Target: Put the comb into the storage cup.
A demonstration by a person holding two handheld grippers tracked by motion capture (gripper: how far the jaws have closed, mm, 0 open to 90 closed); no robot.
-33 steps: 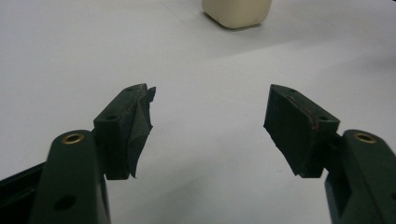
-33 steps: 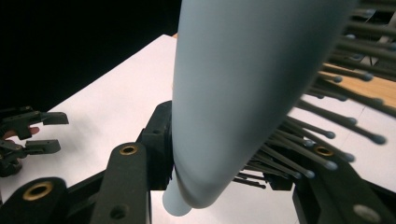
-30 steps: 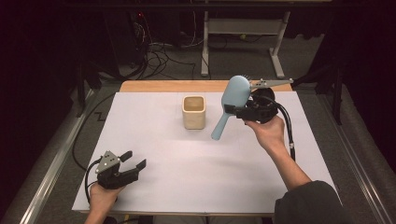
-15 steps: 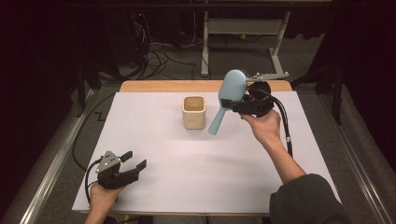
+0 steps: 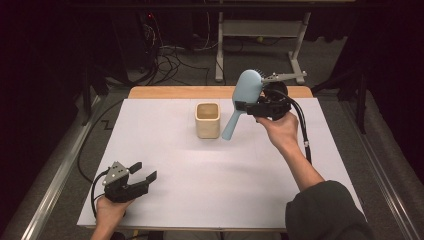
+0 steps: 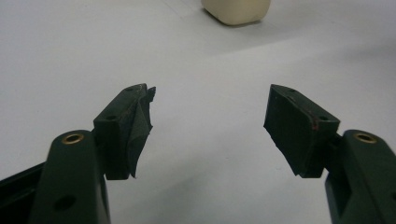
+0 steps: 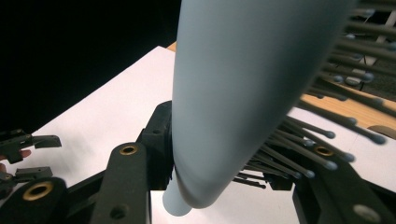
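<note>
A light blue hairbrush (image 5: pixel 247 86) hangs in the air right of a cream cup (image 5: pixel 207 120), head up and handle tip slanting down towards the cup. My right gripper (image 5: pixel 244 106) is shut on the brush where head meets handle. In the right gripper view the brush (image 7: pixel 243 93) stands between the jaws, its bristles pointing right. My left gripper (image 5: pixel 143 173) rests at the front left of the white sheet (image 5: pixel 200 190), open. In the left gripper view its jaws (image 6: pixel 210 107) stand wide apart with nothing between them, and the cup (image 6: pixel 236 10) is far ahead.
The wooden table edge (image 5: pixel 175 92) shows behind the white sheet. Beyond it are cables (image 5: pixel 170 55) on the floor and a metal stand (image 5: pixel 260 35). Metal rails run along both sides of the table.
My right gripper has carried the hairbrush slightly left and farther back, nearer the cup. The left gripper has stayed put.
</note>
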